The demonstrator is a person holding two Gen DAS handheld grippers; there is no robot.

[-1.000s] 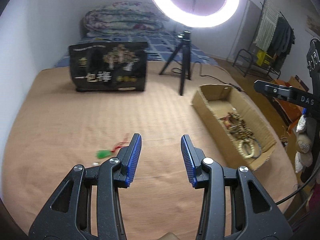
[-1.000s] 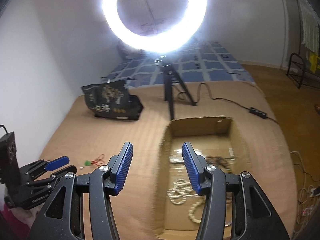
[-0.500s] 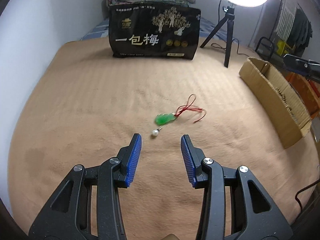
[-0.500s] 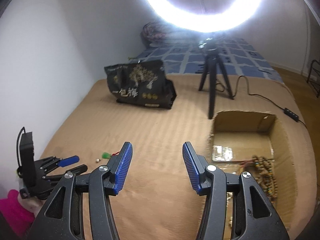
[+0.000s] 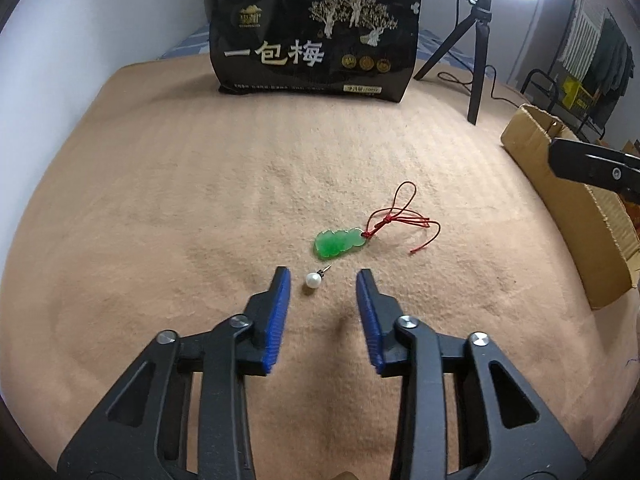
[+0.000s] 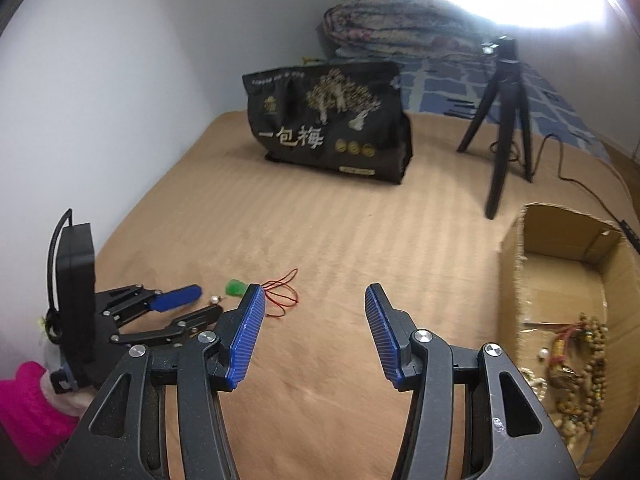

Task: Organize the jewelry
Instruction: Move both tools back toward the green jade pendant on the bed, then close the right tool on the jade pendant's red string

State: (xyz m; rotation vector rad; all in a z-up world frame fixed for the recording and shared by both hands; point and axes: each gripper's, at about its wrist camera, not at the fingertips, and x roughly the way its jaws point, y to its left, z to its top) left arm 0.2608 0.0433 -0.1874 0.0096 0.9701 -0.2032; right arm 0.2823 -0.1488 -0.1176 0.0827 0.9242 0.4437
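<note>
Two pieces remain loose on the tan blanket [image 5: 160,200]: a pearl stud [image 5: 313,280] and a green pendant [image 5: 339,243] on a red cord [image 5: 400,220]. Both lie just below centre in the left wrist view; the pendant sits just up and right of the pearl, the two not touching.

Left gripper [image 5: 323,280]: jaws closing, not yet pinching. The pearl lies between the blue pads, nearer the left-hand pad and clear of both. In the right wrist view the same gripper [image 6: 198,302] shows at lower left, low over the blanket, tips at the pearl [image 6: 215,299].

Right gripper [image 6: 312,304]: jaws spread, nothing between them, over bare blanket in the lower middle of its view. The pendant [image 6: 236,287] is just past its left fingertip.

Cardboard box [image 6: 560,248], right edge of the right wrist view: already holds wooden bead strands [image 6: 592,344] and other beaded items, apparently sorted earlier pieces. The far half of the box floor is bare.

Judgement: task well along. The bulk is in the box; the pearl pickup is in progress; the pendant is untouched. Left to do: grasp the pearl, carry it to the box, then the pendant.

Risk: the pearl is small and round and may roll off the pads.
</note>
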